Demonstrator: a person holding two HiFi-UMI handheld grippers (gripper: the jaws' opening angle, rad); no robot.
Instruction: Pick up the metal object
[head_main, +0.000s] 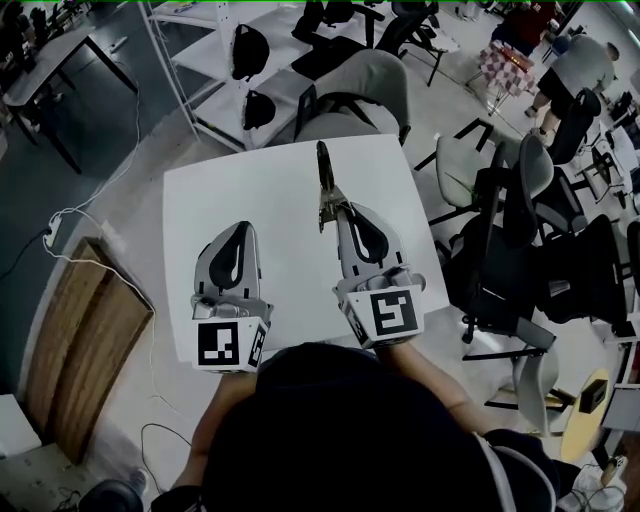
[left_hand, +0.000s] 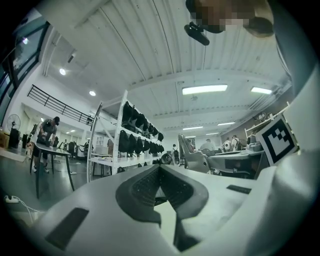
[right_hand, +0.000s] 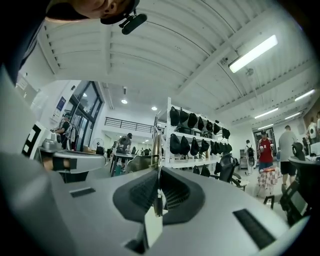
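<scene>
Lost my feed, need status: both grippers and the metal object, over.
Right gripper shut on metal object, its long end pointing forward. Left gripper shut, empty, over white table. Nothing in the way.

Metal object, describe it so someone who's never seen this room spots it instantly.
Start at the white table. Over it, the right gripper clamps the metal object, a thin strip pointing away from the person; the left gripper holds nothing.
</scene>
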